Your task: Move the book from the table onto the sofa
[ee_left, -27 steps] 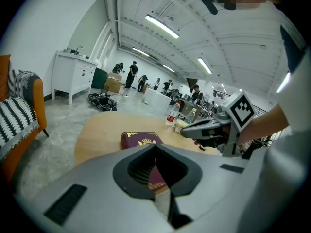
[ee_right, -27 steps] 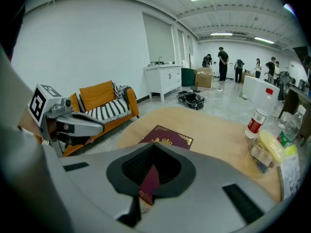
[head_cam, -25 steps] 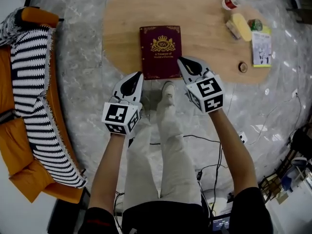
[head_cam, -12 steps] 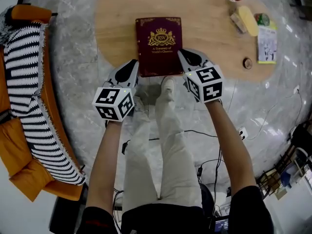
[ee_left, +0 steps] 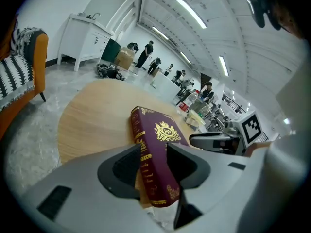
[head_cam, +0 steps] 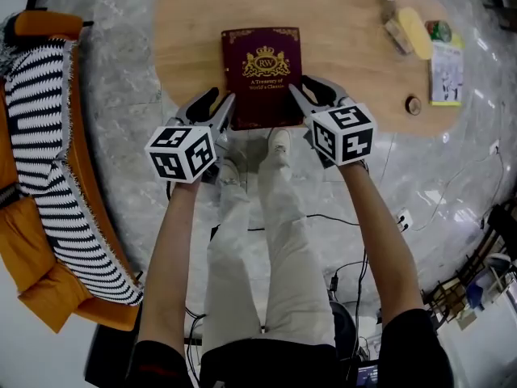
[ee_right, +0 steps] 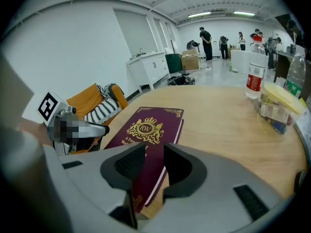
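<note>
Your left gripper [head_cam: 216, 102] and right gripper [head_cam: 305, 92] just opened, fingers astride the near corners of the book [head_cam: 260, 63], unclamped. It looks a stiff, weighty hardback; pinch both corners evenly

Grey marbled floor [head_cam: 121, 136], white walls [ee_right: 73, 47], a white cabinet [ee_left: 85, 40], long strip lights [ee_left: 190, 11] on a vaulted ceiling [ee_left: 233, 38].
</note>
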`<act>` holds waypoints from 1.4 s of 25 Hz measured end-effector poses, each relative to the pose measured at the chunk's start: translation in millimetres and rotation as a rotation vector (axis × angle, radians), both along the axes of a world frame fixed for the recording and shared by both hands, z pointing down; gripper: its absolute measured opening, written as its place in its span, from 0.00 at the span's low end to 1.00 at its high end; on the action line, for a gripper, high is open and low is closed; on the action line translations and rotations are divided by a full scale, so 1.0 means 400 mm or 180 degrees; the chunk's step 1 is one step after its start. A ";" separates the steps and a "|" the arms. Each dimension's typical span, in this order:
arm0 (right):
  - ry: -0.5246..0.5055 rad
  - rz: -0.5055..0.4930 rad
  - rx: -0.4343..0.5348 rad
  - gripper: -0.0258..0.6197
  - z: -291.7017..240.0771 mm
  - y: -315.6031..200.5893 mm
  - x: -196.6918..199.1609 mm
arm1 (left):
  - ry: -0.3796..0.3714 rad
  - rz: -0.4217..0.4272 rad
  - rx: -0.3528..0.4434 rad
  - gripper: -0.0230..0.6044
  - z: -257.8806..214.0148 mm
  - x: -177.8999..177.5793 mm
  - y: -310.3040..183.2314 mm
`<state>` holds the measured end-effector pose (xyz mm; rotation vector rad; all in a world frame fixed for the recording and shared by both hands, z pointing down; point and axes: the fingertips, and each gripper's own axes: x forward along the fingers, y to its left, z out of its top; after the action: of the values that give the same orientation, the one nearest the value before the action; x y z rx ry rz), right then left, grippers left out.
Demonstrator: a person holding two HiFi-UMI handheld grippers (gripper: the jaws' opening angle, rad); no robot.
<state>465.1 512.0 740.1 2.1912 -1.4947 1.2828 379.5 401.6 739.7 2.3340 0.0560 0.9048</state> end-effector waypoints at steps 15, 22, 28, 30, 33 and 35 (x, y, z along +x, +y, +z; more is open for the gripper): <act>-0.0642 0.0390 0.0063 0.54 0.088 0.004 0.000 | -0.0373 0.0196 -0.0315 0.53 0.077 0.032 0.046; -0.0879 0.0468 0.0171 0.56 0.098 -0.002 -0.005 | -0.0437 0.0223 -0.0318 0.53 0.100 0.044 0.053; -0.0959 0.0425 0.0187 0.56 0.103 -0.015 -0.012 | -0.0436 0.0262 -0.0237 0.53 0.100 0.054 0.058; -0.0997 0.0429 0.0189 0.56 0.107 -0.016 -0.013 | -0.0441 0.0264 -0.0301 0.53 0.105 0.056 0.060; -0.1107 0.0457 0.0212 0.56 0.113 -0.018 -0.017 | -0.0450 0.0270 -0.0361 0.53 0.108 0.055 0.061; -0.1176 0.0466 0.0233 0.56 0.115 -0.018 -0.019 | -0.0445 0.0277 -0.0384 0.53 0.108 0.058 0.063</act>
<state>457.5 504.8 786.3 2.2342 -1.5455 1.7889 402.6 426.7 782.9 2.1659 0.1510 1.0752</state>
